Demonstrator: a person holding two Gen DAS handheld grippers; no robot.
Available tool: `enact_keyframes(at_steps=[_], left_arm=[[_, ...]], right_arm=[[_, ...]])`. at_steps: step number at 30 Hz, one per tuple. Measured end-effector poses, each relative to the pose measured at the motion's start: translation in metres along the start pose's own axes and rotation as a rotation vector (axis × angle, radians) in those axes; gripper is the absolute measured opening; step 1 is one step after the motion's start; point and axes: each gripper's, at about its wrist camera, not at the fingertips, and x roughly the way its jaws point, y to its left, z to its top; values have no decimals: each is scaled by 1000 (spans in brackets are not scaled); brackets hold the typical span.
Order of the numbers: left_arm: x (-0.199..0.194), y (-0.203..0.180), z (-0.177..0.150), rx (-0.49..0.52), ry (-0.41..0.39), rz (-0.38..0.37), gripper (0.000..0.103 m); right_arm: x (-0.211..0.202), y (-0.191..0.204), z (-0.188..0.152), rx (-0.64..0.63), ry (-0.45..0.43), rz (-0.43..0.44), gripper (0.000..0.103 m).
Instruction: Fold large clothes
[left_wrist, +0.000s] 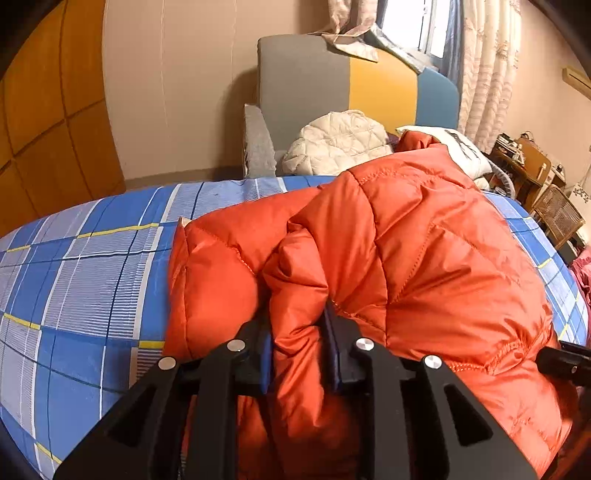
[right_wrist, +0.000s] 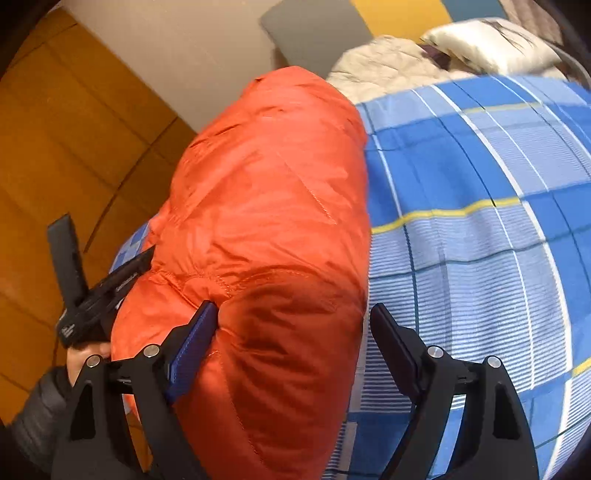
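Observation:
An orange quilted down jacket (left_wrist: 424, 258) lies bunched on a bed with a blue plaid sheet (left_wrist: 85, 280). My left gripper (left_wrist: 297, 332) is shut on a thick fold of the jacket near its front edge. In the right wrist view the jacket (right_wrist: 266, 206) bulges up at the left of the sheet (right_wrist: 480, 221). My right gripper (right_wrist: 295, 321) is open, its fingers standing wide on either side of the jacket's near edge. The left gripper's body (right_wrist: 99, 291) and the hand holding it show at the left, against the jacket.
A cream quilted garment (left_wrist: 336, 144) and a white pillow (left_wrist: 454, 144) lie at the head of the bed, before a grey, yellow and blue headboard (left_wrist: 351, 81). Wooden wardrobe doors (left_wrist: 48, 122) stand at the left. A cluttered desk and wicker basket (left_wrist: 554, 214) are at the right.

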Motion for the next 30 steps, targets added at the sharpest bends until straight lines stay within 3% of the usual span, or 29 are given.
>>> enact_keyframes(at_steps=[4, 11, 17, 21, 30], left_arm=[[-15, 3, -13, -55, -16, -5, 24], [-33, 3, -26, -83, -46, 2, 27], [-44, 3, -30, -69, -80, 31, 36], [-50, 0, -35, -49, -104, 43, 36], [-64, -4, -40, -26, -133, 47, 36]], right_arm=[[-15, 20, -1, -74, -21, -101, 83], [-48, 50, -16, -165, -135, -301, 83], [-58, 75, -43, -226, -189, -350, 83], [-47, 84, -55, -253, -171, -386, 83], [-26, 82, -57, -228, -148, -376, 83]])
